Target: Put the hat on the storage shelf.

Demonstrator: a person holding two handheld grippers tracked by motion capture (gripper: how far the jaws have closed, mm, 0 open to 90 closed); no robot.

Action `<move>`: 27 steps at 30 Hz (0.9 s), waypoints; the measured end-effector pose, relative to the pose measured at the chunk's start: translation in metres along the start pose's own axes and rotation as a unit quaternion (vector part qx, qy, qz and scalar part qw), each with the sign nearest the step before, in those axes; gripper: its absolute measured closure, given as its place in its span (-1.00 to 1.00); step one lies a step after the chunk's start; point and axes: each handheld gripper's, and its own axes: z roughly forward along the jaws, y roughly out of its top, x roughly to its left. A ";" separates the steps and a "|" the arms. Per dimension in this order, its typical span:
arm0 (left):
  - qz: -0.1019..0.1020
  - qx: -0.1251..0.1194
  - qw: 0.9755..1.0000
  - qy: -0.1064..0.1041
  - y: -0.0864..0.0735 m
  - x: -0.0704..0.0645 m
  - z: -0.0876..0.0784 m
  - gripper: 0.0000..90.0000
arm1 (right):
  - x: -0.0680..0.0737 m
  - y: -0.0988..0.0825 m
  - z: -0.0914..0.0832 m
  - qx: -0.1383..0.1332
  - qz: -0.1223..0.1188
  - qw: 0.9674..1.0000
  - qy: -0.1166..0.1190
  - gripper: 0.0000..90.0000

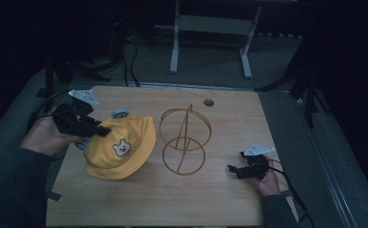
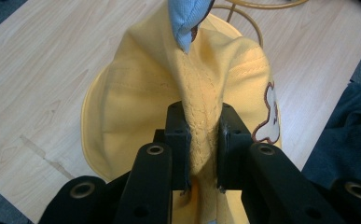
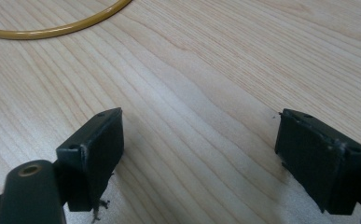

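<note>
A yellow bucket hat [image 1: 120, 149] with a small bear face on its side lies on the left part of the wooden worktop [image 1: 219, 199], its brim spread toward the near edge. The left gripper [image 1: 103, 131] comes in from the left, held in a hand [image 1: 46, 135], and its jaws are clenched on a raised fold of the hat's fabric; in the left gripper view the yellow cloth [image 2: 201, 135] is pinched tight between the two black pads [image 2: 177, 140], with a stitched seam running up from the grip. A pale blue bit of cloth [image 2: 186, 21] stands at the top of that fold, and a pale blue edge [image 1: 120, 113] peeks out at the far side of the hat in the high view. Just right of the hat, near the middle of the worktop, stands a yellow wire stand [image 1: 184, 140] made of two rings joined by a slanted rod; the hat's right edge is near it, though contact cannot be made out. The right gripper [image 1: 233, 169] rests low at the near right of the worktop, well apart from the hat, in a hand [image 1: 268, 183]. Its jaws stand released and wide, with bare wood between them [image 3: 197, 135] and an arc of the wire ring [image 3: 57, 29] farther off.
</note>
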 end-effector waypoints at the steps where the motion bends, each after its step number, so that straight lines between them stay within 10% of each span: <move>1: -0.001 -0.001 1.000 0.000 0.000 0.000 0.000 0.73 | 0.000 0.000 0.000 0.000 0.000 1.000 0.000 -0.66; 27: 0.007 -0.023 1.000 -0.009 0.011 0.001 -0.014 0.72 | 0.000 0.000 0.000 0.000 0.000 1.000 0.001 -0.66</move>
